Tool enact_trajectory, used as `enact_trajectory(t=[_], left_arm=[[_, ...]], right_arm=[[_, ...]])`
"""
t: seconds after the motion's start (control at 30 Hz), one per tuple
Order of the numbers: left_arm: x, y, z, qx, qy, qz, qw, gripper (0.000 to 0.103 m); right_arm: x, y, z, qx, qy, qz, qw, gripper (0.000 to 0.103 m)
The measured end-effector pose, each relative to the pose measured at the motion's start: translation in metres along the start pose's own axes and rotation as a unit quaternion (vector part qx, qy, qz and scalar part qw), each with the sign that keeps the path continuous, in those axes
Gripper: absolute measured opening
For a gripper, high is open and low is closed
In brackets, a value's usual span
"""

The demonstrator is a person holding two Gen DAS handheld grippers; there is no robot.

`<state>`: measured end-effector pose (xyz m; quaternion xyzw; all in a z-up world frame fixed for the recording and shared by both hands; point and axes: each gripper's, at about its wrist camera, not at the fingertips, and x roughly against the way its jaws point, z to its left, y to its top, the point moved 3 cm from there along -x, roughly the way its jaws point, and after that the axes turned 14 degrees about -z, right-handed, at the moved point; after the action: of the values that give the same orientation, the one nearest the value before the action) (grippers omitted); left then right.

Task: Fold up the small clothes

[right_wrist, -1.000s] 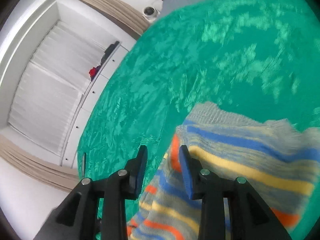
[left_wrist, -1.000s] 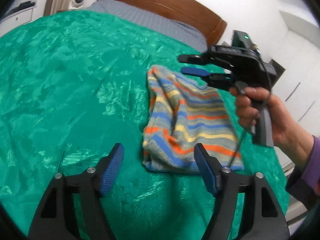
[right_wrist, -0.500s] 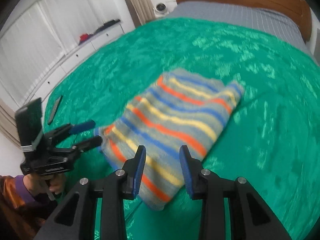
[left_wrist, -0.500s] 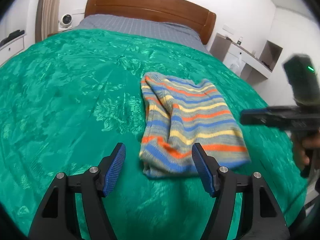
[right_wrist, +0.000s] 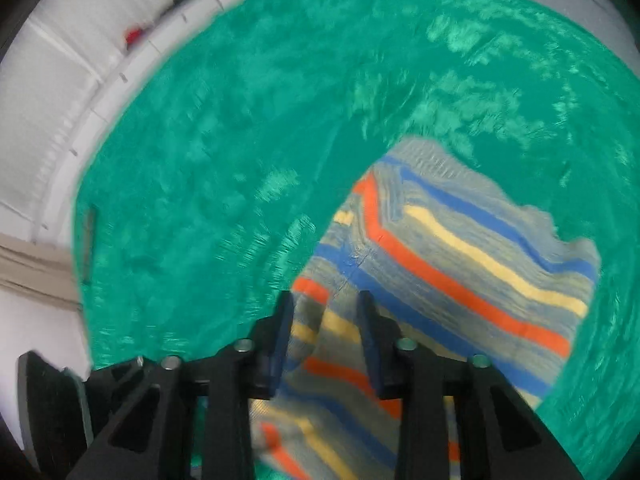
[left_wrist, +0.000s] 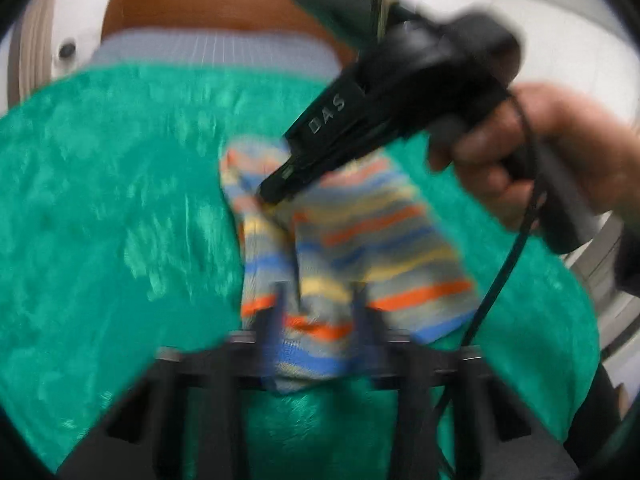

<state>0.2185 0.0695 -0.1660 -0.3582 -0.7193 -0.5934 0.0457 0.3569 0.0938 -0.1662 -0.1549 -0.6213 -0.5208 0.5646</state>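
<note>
1. The left gripper (left_wrist: 318, 308), black with blue-padded fingers, has its jaws drawn in to a narrow gap with the near edge of the striped garment between them; blur hides whether the pads press the cloth, so I cannot tell if it grips.

2. The small knitted garment (left_wrist: 360, 248), grey with orange, blue and yellow stripes, spreads forward and to the right from between the left gripper's fingers, with a raised fold running along its left side.

3. The right gripper (right_wrist: 324, 312), also black with blue pads, holds its jaws at a narrow gap with striped cloth (right_wrist: 460, 256) showing between and beyond them. The cloth looks bunched at the left finger; whether the pads clamp it cannot be made out.

4. From the left wrist view, the right gripper's (left_wrist: 272, 196) tip meets the far left part of the garment, coming down from the upper right, and the person's right hand (left_wrist: 532, 156) wraps its handle, a black cable (left_wrist: 500, 272) hanging below.

5. Beneath both grippers and all around the garment lies a shiny green patterned bedspread (left_wrist: 120, 220).

6. Beyond it, ahead of the left gripper, are a grey striped pillow area (left_wrist: 208, 50) and a brown wooden headboard (left_wrist: 208, 8).

7. Left of the right gripper stand white cabinets (right_wrist: 60, 92).
</note>
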Motion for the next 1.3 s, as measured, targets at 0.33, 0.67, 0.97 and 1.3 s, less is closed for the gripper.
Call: enact_trajectory(t=[0.33, 0.67, 0.97, 1.3], left_arm=[[0.012, -0.017, 0.020, 0.053, 0.021, -0.002, 0.9984, 0.001], [0.037, -0.007, 0.021, 0.053, 0.055, -0.002, 0.9971, 0.017], [0.085, -0.021, 0.023, 0.070, 0.110, 0.014, 0.9914, 0.086], [0.092, -0.081, -0.007, 0.057, 0.141, 0.053, 0.9869, 0.091]], right_arm=[[-0.028, -0.013, -0.002, -0.034, 0.049, -0.051, 0.997, 0.006], [0.080, -0.038, -0.011, -0.045, 0.048, -0.169, 0.983, 0.045], [0.162, -0.188, -0.020, -0.012, -0.067, -0.194, 0.979, 0.079], [0.161, -0.307, -0.022, -0.126, -0.150, -0.218, 0.956, 0.090]])
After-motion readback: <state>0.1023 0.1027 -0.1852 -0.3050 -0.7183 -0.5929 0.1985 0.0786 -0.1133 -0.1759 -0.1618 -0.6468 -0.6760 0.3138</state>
